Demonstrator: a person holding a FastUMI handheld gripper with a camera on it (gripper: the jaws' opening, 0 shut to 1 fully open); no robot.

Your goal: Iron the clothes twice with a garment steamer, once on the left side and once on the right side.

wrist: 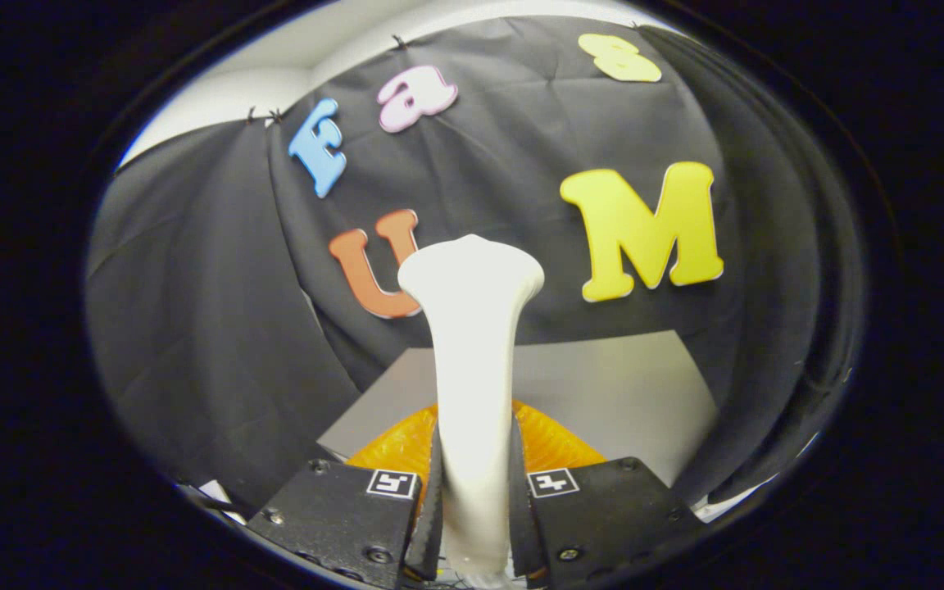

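Observation:
A white garment steamer [473, 360] stands up between the fingers, its long neck rising to a flared head in front of the booth wall. My gripper [474, 492] is shut on the steamer's neck, both fingers pressing its sides. Just beyond the fingers, behind the steamer's neck, lies an orange ribbed garment [546, 442] on a grey surface [619, 385]. The steamer's lower end is hidden between the fingers.
The black cloth wall [218, 328] closes in behind and to both sides of the grey surface. A white ceiling strip [275, 74] shows above the cloth.

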